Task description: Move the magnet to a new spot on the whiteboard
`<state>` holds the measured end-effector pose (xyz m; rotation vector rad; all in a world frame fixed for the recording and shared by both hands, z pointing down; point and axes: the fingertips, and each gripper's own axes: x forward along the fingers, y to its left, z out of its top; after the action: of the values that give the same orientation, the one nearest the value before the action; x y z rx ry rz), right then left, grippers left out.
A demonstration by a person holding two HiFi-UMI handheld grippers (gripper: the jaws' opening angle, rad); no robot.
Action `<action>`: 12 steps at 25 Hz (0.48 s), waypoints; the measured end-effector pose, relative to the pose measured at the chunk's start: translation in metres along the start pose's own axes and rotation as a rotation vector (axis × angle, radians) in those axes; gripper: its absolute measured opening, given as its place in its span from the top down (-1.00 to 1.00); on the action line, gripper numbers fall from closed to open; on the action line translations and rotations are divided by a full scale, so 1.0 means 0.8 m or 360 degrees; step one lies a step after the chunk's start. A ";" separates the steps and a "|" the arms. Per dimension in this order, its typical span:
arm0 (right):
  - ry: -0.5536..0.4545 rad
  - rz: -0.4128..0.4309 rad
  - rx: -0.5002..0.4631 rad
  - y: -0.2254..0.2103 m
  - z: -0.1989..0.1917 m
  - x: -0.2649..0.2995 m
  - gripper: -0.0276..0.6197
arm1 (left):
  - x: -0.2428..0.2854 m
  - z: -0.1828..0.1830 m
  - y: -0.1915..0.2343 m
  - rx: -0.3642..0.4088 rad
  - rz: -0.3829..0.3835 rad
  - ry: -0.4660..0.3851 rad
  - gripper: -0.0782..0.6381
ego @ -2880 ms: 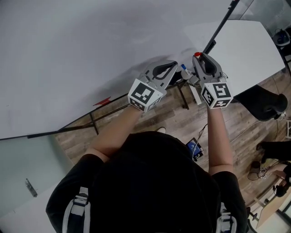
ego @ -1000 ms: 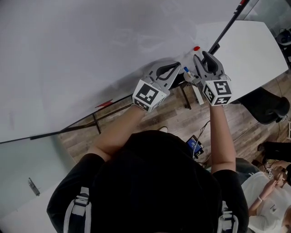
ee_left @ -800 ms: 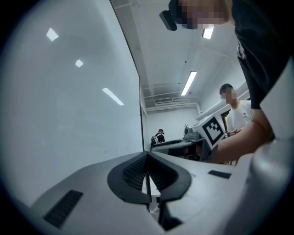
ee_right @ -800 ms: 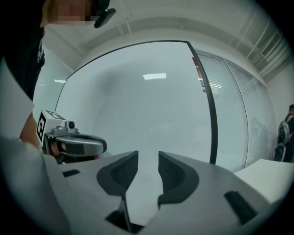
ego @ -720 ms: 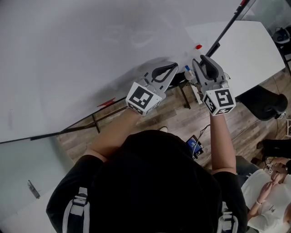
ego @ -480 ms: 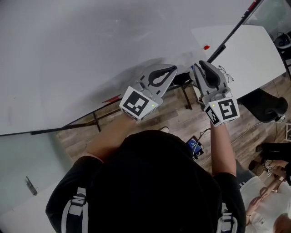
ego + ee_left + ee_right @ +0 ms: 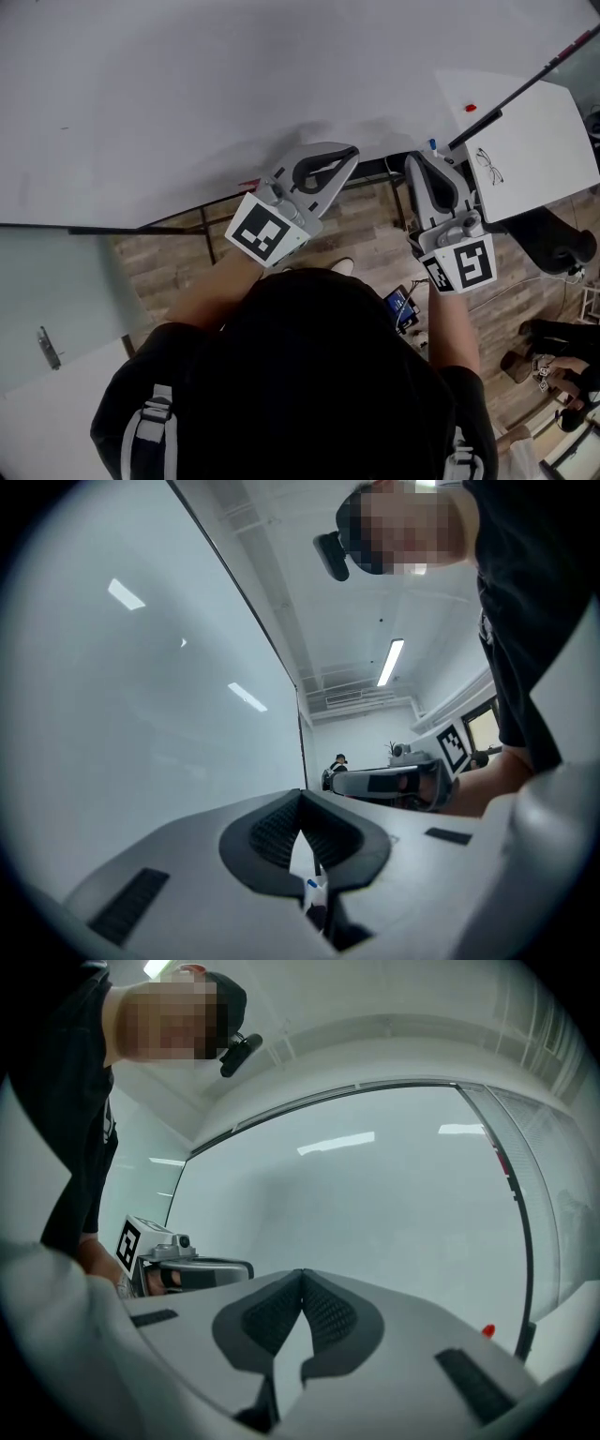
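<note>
The small red magnet (image 7: pixel 470 108) sticks to the whiteboard (image 7: pixel 234 75) near its lower right corner, beside the black frame bar (image 7: pixel 525 80). In the right gripper view the magnet (image 7: pixel 487 1331) shows low at the right, well clear of the jaws. My right gripper (image 7: pixel 419 161) has pulled back from the board; its jaws have just been closing and now stand shut with nothing between them (image 7: pixel 302 1275). My left gripper (image 7: pixel 349 150) hovers beside it in front of the board, its tips together and empty (image 7: pixel 300 797).
A blue-capped marker (image 7: pixel 432 143) lies on the board's ledge just past the right gripper. A doodle of glasses (image 7: pixel 487 167) marks the board below the magnet. Wooden floor, a small device (image 7: pixel 400 305) and a black chair (image 7: pixel 553 239) lie below. A glass panel (image 7: pixel 56 300) stands at the left.
The right gripper, first shut on the magnet, has left it on the board, drawn back and closed empty. Both grippers have moved away from the board and up.
</note>
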<state>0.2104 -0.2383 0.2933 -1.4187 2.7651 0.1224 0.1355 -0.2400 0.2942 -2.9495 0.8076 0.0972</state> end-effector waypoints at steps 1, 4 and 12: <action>0.0004 0.0016 0.0004 0.011 -0.002 0.002 0.91 | -0.010 0.000 0.001 0.0002 0.0012 0.0005 0.77; 0.0023 0.0055 0.0006 0.040 -0.009 0.008 0.91 | -0.036 -0.004 0.001 0.0011 0.0035 0.0023 0.77; 0.0068 0.0104 0.0028 0.083 -0.031 0.013 0.91 | -0.074 -0.019 0.001 -0.0017 0.0075 0.0040 0.77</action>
<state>0.1506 -0.2102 0.3211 -1.3431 2.8402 0.0704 0.0850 -0.2122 0.3138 -2.9480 0.8825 0.0681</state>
